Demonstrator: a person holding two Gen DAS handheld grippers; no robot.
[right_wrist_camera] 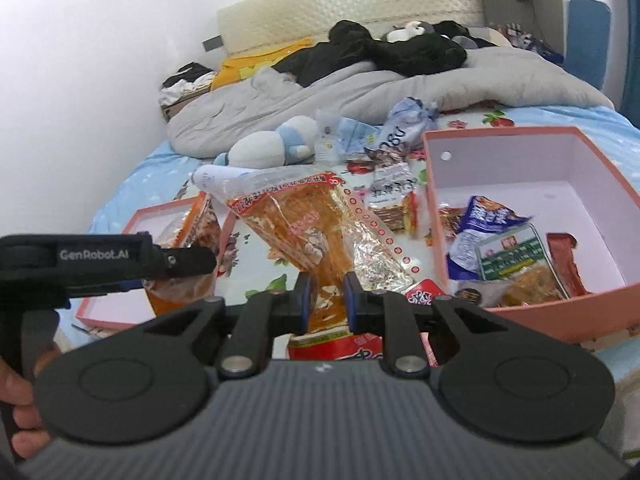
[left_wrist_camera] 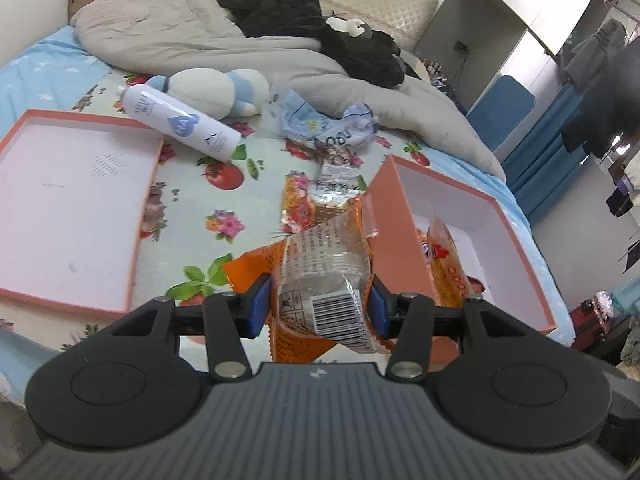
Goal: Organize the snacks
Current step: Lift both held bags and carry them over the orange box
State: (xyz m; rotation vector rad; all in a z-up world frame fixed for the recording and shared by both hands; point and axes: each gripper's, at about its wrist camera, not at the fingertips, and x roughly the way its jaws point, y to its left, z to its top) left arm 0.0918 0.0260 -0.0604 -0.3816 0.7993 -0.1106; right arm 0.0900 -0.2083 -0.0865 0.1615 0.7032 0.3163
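My left gripper (left_wrist_camera: 320,300) is shut on an orange snack packet (left_wrist_camera: 324,252) with a clear back and a barcode, held above the flowered bedsheet just left of the pink box (left_wrist_camera: 384,220). One orange packet (left_wrist_camera: 444,268) stands inside that box. In the right wrist view my right gripper (right_wrist_camera: 326,296) is shut on a clear and gold packet of orange snack (right_wrist_camera: 296,224), left of the pink box (right_wrist_camera: 500,168), which holds several packets (right_wrist_camera: 480,220). The left gripper (right_wrist_camera: 188,264) shows at the left over the box lid (right_wrist_camera: 120,308).
The pink lid (left_wrist_camera: 72,200) lies open on the left. Loose packets (left_wrist_camera: 304,200) lie between lid and box. A white spray can (left_wrist_camera: 180,120), a plush toy (left_wrist_camera: 212,88), crumpled plastic bags (left_wrist_camera: 320,120) and a grey quilt (left_wrist_camera: 160,36) lie behind. A red packet (right_wrist_camera: 340,348) lies under the right gripper.
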